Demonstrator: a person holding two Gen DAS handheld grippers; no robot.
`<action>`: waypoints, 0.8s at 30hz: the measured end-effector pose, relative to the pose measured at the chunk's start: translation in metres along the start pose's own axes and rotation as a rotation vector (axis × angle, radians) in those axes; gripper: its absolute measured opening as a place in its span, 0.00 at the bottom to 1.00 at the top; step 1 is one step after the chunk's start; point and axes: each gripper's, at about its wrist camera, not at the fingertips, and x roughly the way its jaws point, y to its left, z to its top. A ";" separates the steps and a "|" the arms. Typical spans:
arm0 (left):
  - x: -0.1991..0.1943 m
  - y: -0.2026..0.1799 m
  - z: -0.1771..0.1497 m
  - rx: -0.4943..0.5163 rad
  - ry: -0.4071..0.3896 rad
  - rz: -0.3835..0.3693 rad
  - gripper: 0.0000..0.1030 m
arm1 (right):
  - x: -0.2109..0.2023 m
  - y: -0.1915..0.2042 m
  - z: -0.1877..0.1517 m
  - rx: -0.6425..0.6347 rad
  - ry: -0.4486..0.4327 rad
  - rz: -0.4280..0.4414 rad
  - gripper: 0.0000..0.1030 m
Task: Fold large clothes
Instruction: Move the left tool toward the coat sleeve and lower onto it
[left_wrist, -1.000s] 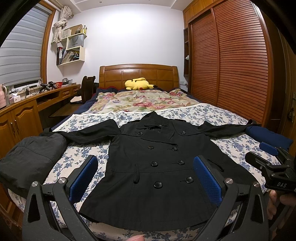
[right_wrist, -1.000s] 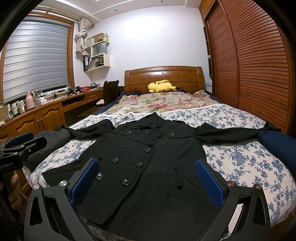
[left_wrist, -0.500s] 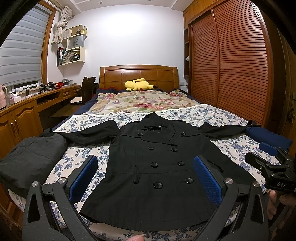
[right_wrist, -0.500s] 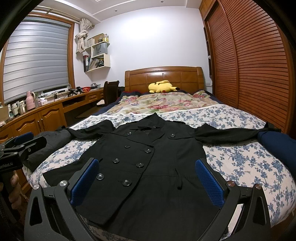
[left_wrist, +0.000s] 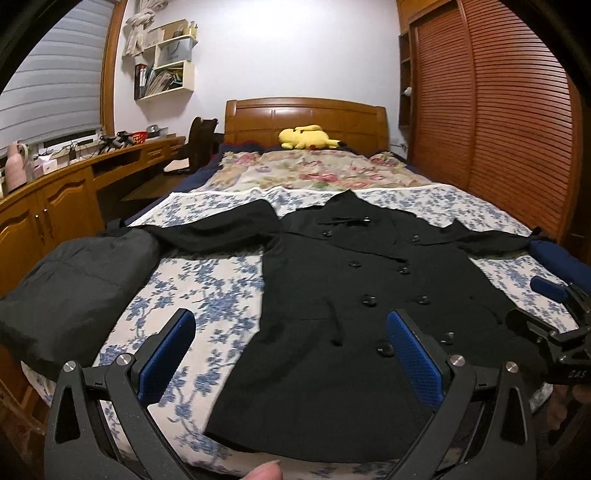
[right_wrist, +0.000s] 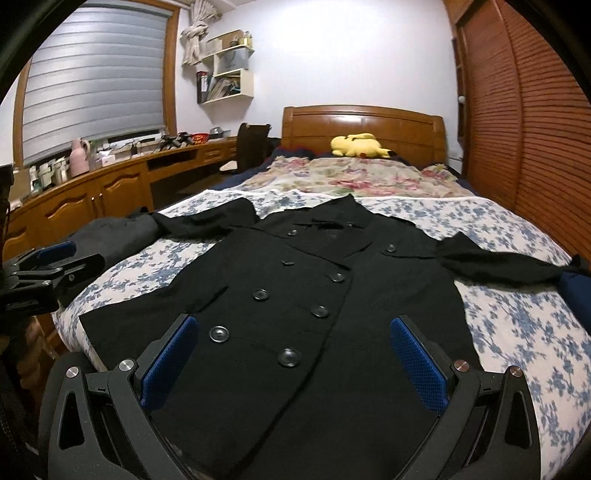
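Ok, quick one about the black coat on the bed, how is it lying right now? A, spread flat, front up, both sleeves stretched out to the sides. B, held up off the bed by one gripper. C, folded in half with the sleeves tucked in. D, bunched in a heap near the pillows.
A: the black coat lies flat and buttoned side up on the bed, sleeves out to both sides, with the left gripper and right gripper open and holding nothing.

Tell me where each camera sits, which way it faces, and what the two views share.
Left wrist: on the left gripper at the bed's foot, facing the headboard; a fingertip shows.
Right wrist: on the right gripper, same heading, further right; no hand is clearly visible.
Shared: black coat, yellow plush toy.
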 end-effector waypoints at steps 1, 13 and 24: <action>0.002 0.002 0.000 -0.004 0.002 0.002 1.00 | 0.003 0.002 0.003 -0.005 -0.001 0.005 1.00; 0.049 0.036 0.010 -0.011 0.044 0.038 1.00 | 0.039 0.003 0.019 -0.013 -0.024 0.052 1.00; 0.093 0.060 0.024 0.000 0.096 0.051 1.00 | 0.083 0.010 0.039 -0.025 0.014 0.093 1.00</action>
